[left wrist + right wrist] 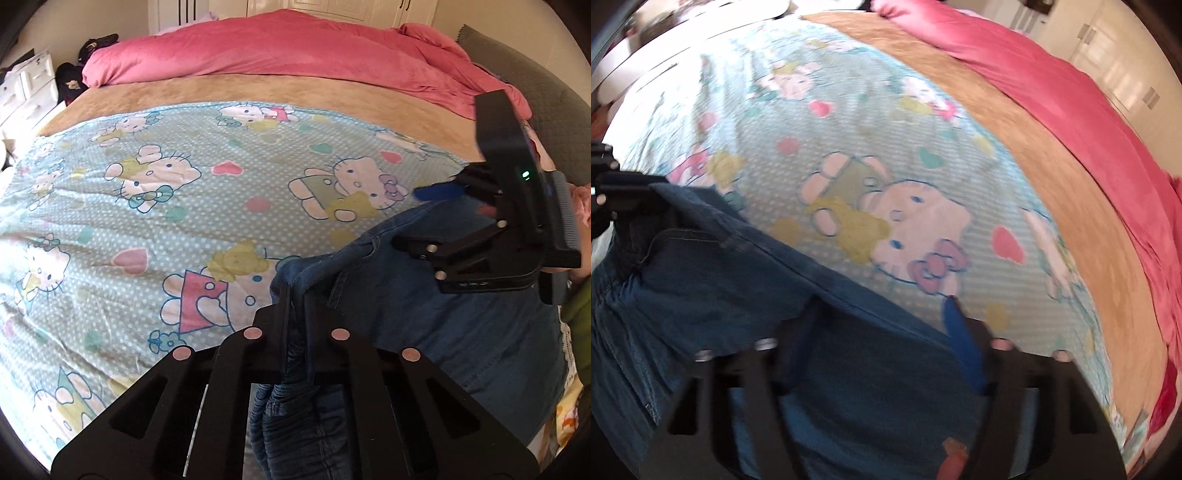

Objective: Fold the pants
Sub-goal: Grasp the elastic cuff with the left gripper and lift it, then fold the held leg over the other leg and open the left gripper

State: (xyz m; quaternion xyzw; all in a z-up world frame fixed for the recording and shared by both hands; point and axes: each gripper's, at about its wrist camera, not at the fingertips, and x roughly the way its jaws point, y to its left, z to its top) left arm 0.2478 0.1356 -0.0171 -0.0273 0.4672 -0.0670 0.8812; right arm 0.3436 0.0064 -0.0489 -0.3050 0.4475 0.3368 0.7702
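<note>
Denim pants (424,332): on cartoon-cat blanket (147,206). Left gripper (295,295): fingers pinched on bunched waistband (elasticated). Right gripper (882,314): fingers spread wide over denim, gripping nothing.

The pants (424,332) are dark blue denim with lighter stitched seams and a gathered, ribbed waistband. They lie bunched at the near edge of the bed (147,206), partly lifted, one top edge stretched in a taut line across the patterned cover. A folded edge stands upright, pinched, with the ribbed part hanging below it.
</note>
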